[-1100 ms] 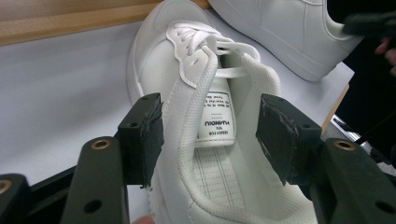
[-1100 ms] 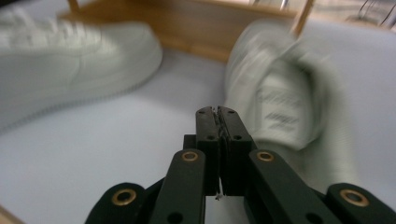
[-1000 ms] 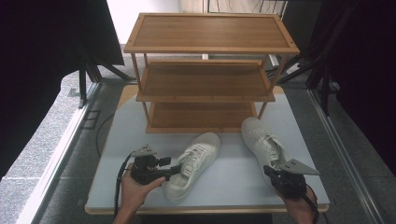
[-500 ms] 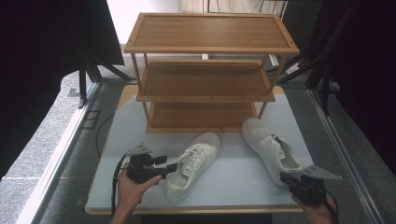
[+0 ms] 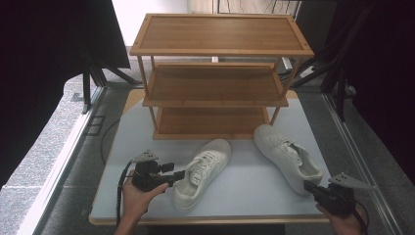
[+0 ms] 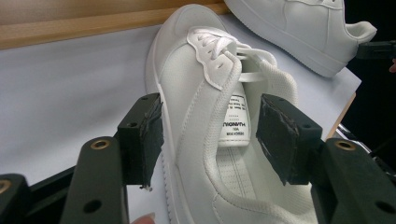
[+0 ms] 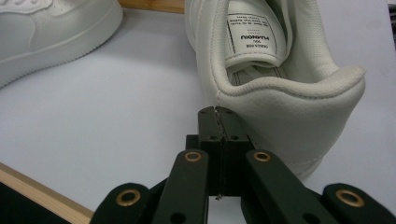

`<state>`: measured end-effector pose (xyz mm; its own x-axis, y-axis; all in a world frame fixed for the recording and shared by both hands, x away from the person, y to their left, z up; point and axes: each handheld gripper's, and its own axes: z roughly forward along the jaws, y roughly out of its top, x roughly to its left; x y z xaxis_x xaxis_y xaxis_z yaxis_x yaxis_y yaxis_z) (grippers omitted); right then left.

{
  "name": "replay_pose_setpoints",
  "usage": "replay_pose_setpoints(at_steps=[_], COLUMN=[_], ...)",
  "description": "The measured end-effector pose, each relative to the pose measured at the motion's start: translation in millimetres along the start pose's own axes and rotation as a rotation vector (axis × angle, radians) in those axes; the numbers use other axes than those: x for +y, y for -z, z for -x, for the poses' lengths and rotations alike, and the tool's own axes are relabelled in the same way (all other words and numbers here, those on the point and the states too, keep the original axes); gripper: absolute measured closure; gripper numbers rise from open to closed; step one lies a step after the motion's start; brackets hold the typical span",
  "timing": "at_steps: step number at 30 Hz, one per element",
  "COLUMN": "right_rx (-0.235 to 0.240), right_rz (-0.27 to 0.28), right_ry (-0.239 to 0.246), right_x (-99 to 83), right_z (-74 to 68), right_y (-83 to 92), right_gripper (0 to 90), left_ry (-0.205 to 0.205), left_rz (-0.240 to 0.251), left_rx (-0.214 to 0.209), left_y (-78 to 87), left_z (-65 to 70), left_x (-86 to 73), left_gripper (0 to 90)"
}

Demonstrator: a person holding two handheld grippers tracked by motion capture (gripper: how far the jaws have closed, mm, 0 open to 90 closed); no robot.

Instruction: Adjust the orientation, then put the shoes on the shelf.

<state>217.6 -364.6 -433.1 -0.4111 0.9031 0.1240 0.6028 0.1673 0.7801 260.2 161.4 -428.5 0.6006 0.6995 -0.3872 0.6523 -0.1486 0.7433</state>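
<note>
Two white sneakers lie on the white table in front of a wooden rack. The left shoe (image 5: 203, 166) (image 6: 187, 56) points toward the rack. My left gripper (image 5: 178, 175) (image 6: 210, 130) is open and straddles its side wall near the tongue. One pad (image 6: 140, 133) sits outside the shoe and the other pad (image 6: 280, 137) is inside the opening, apart from the collar. The right shoe (image 5: 286, 156) (image 7: 280, 93) lies with its heel toward me. My right gripper (image 5: 307, 186) (image 7: 218, 114) is shut on nothing, just short of that heel.
A three-tier wooden shoe rack (image 5: 215, 83) stands at the back of the table (image 5: 249, 191), all tiers bare. Black stands and cables flank the table. The near table edge runs close under the right gripper.
My right gripper has drawn back from the right shoe's heel toward the near right corner of the table. The left gripper and both shoes have stayed put.
</note>
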Motion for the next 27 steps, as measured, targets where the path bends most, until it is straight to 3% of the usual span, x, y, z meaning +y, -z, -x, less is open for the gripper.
replay_pose_setpoints(at_steps=[4,6,12,14,17,20,23,27], right_rx=[0.089,0.104,0.093,0.056,0.029,-0.017,-0.051,-0.045], right_rz=[0.069,0.104,0.19,0.226,0.246,0.247,0.221,0.149], right_ry=[0.008,0.039,0.112,0.142,0.152,0.155,0.149,0.152], right_x=[6.1,11.6,21.9,26.2,36.4,47.9,58.8,71.1], right_z=[-8.6,-15.5,-26.5,-26.7,-21.9,-10.4,6.2,29.9], right_y=[-1.7,-2.6,-3.9,-1.5,2.4,1.1,-5.8,-21.7], right_gripper=[82.3,77.5,58.0,54.4,45.0,41.9,40.6,39.2], left_ry=[0.001,0.002,0.014,0.001,-0.012,-0.031,-0.045,-0.06], left_rz=[0.007,0.013,0.036,0.037,0.035,0.027,0.02,-0.014], left_rx=[-0.004,0.0,0.003,0.004,0.012,0.024,0.037,0.052], left_y=[0.2,1.2,3.4,2.2,0.1,-5.0,-11.7,-26.2], left_z=[-0.4,-1.2,0.8,4.8,8.8,11.5,11.4,10.3], left_x=[-1.7,-4.0,-5.2,-3.5,-2.2,2.5,9.5,15.7], left_gripper=[40.9,41.1,41.7,41.7,41.4,41.0,40.8,40.9])
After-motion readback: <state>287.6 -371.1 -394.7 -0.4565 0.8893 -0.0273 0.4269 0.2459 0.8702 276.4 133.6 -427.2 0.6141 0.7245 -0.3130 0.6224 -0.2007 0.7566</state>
